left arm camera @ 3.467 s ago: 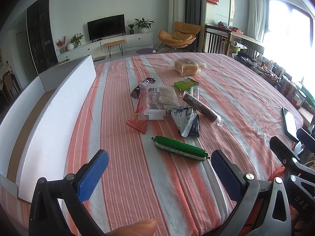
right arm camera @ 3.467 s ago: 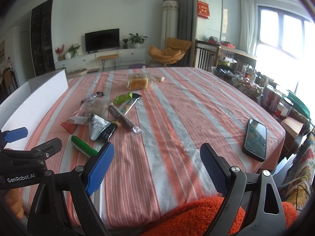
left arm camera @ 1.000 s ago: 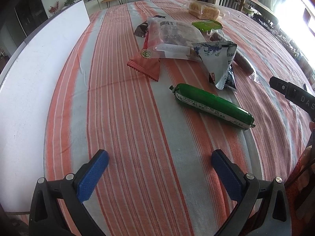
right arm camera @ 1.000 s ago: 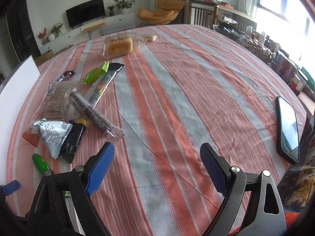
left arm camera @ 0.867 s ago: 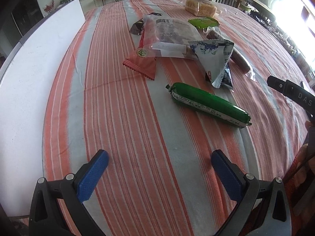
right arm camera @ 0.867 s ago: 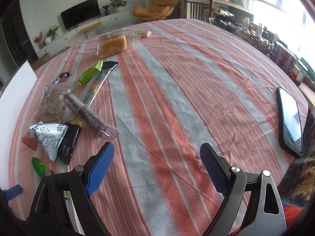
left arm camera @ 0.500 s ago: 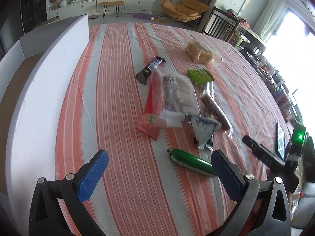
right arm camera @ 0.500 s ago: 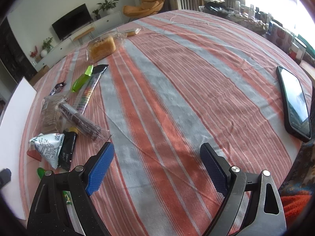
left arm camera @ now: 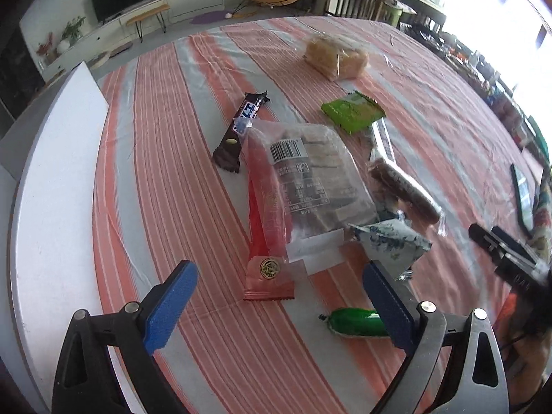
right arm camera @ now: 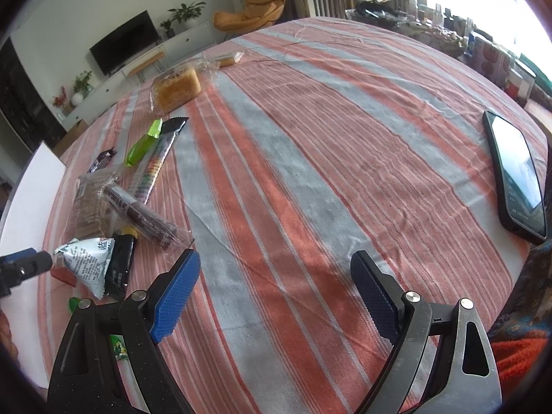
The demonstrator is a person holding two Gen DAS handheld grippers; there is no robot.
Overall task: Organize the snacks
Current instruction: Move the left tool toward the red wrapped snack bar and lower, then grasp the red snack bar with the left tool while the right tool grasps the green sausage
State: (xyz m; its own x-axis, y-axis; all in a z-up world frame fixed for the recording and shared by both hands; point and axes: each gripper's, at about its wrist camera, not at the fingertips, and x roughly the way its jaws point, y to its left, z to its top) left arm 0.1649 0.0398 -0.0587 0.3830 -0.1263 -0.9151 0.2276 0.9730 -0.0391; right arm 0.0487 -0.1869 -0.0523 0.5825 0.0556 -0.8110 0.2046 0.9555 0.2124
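- The left gripper [left arm camera: 276, 302] hangs above the striped tablecloth [left arm camera: 165, 179] with its blue-padded jaws spread wide and nothing between them.
- Just beyond the jaws, at 12 o'clock, lies a red packet [left arm camera: 267, 214], partly tucked under a clear bag of brown biscuits [left arm camera: 310, 176] (its barcode label faces up).
- A dark chocolate bar [left arm camera: 241, 131] sits at 11 o'clock, touching the clear bag's far corner.
- A green sausage [left arm camera: 355, 322] lies at 3 o'clock, partly hidden behind the right-hand pad.
- A white-and-blue pouch [left arm camera: 390, 245] and a brown roll in clear wrap [left arm camera: 403, 189] lie at 1 o'clock; a green wrapper [left arm camera: 352, 112] and wrapped bread [left arm camera: 336, 57] lie farther off.
- A white box wall [left arm camera: 51, 189] runs along 9 o'clock.
- The right gripper [right arm camera: 276, 298] hovers over bare cloth, jaws also wide apart and empty; a phone [right arm camera: 515, 176] lies at 2 o'clock near the table edge.
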